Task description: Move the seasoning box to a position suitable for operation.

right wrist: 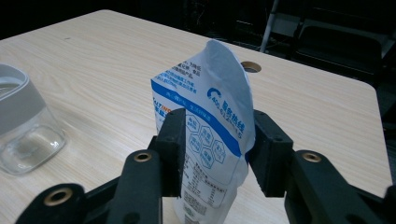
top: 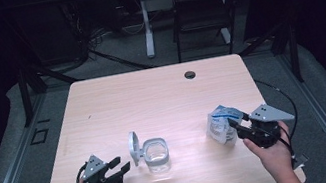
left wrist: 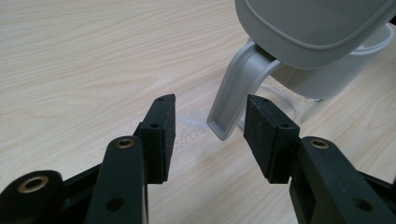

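Right gripper view: the right gripper (right wrist: pixel 215 154) pinches the blue-and-white pouch (right wrist: pixel 212 140) standing near the table's (top: pixel 103 107) right edge — 1 soft squeeze could buckle it. Left gripper (top: pixel 117 166) gapes beside the lidded jar (top: pixel 156 156) — a nudge could shift it.

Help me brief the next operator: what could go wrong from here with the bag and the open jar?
1. The right gripper has the soft bag between its pads low down; the tall top may flop or buckle when lifted.
2. The jar is light-looking clear plastic and nothing holds it: the left gripper is open around the lid's hinge arm, so a nudge could slide or tip it.
3. The jar mouth looks narrow, so pouring could spill onto the table.
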A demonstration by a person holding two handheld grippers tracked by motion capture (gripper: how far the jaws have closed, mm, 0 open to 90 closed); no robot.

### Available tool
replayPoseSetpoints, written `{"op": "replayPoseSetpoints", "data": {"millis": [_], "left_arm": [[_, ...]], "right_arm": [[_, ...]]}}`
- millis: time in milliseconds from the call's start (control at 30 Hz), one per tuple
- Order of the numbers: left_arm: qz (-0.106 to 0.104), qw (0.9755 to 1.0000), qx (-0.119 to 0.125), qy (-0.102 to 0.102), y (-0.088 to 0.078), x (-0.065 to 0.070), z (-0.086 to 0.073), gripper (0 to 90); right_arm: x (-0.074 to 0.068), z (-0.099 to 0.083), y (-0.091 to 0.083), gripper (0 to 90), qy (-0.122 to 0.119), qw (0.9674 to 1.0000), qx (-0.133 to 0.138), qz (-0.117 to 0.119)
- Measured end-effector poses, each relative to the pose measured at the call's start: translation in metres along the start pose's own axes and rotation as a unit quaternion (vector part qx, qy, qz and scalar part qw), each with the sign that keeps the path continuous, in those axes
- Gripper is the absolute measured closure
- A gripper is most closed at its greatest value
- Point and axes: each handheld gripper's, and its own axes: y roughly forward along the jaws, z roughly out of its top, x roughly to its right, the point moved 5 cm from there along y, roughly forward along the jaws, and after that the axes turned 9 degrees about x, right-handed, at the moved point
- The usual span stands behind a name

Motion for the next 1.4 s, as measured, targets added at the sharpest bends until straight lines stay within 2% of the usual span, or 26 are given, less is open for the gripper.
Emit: {"op": "replayPoseSetpoints", "data": {"millis": [133, 333, 533, 667, 800, 1033, 1167, 1300, 1400], "left_arm": [[-0.001, 1.0, -0.001, 0.002, 0.0, 0.0, 0.0, 54.2], [0.001, 1.0, -0.001, 0.002, 0.0, 0.0, 0.0, 54.6], [-0.001, 1.0, -0.001, 0.001, 0.0, 0.0, 0.0, 54.6], [-0.001, 1.0, -0.003, 0.003, -0.001, -0.001, 0.0, 54.6], [-0.001, 1.0, -0.002, 0.001, -0.001, -0.001, 0.0, 54.5], [0.0, 1.0, 0.0, 0.0, -0.001, -0.001, 0.0, 54.6], [0.0, 1.0, 0.002, -0.001, 0.0, -0.001, -0.001, 54.5], [0.001, 1.0, 0.0, 0.0, 0.0, -0.001, -0.001, 54.5], [0.001, 1.0, 0.0, -0.002, 0.0, -0.001, -0.001, 54.5]], "right_arm": [[0.001, 0.001, 0.001, 66.0, -0.001, 1.0, -0.003, -0.002], [0.0, 0.003, 0.0, 81.4, -0.003, 1.0, -0.007, 0.0], [-0.006, 0.005, -0.001, 88.9, -0.012, 0.9996, -0.015, 0.022], [-0.011, 0.006, -0.002, 89.6, -0.014, 0.9993, -0.016, 0.031], [-0.014, 0.005, -0.004, 89.9, -0.004, 0.9992, -0.012, 0.039], [-0.015, 0.002, -0.01, 89.4, -0.009, 0.9991, -0.012, 0.04], [-0.012, 0.0, -0.011, 88.3, 0.005, 0.9992, -0.007, 0.04], [-0.013, -0.001, -0.011, 84.5, 0.007, 0.9992, 0.0, 0.04], [-0.014, -0.002, -0.01, 76.1, 0.003, 0.9992, -0.002, 0.039]]}}
